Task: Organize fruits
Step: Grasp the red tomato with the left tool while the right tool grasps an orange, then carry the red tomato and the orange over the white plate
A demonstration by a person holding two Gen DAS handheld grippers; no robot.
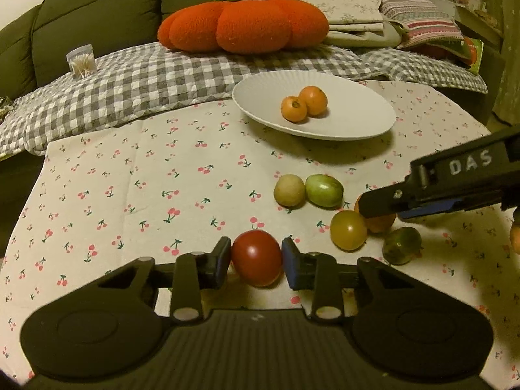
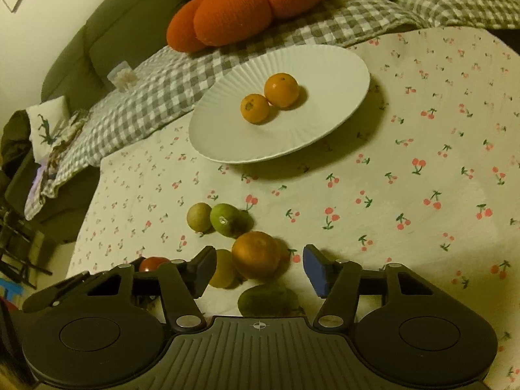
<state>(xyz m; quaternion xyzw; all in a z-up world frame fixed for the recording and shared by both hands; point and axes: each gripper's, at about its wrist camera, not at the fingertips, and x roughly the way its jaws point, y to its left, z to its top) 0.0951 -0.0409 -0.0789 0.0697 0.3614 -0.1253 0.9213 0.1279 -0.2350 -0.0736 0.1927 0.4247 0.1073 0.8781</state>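
The cherry-print cloth (image 1: 130, 169) carries everything, and the one white plate (image 2: 227, 143) is my landmark. It holds two small orange fruits (image 2: 269, 97), touching each other near its middle.

Every loose fruit lies on my side of the plate, and I count six. A pale round one (image 1: 289, 190) and a green one (image 1: 324, 190) sit side by side, nearest the plate. Further toward me are a yellow-green one (image 1: 347, 230), an orange fruit (image 2: 256, 255) and a dark green one (image 1: 401, 245). The red tomato (image 1: 256, 253) is furthest out.

My left gripper (image 1: 256, 258) is clamped on that tomato. Its pads (image 1: 224, 256) press the two flanks, across the tomato's shorter width. Its slightly longer axis points away from me, toward the plate.

My right gripper (image 2: 258, 269) stands apart, straddling the orange fruit without touching it. That fruit is round, so I judge no turn of the wrist is needed. The plate lies straight ahead of both hands, so lifting and carrying forward should serve.
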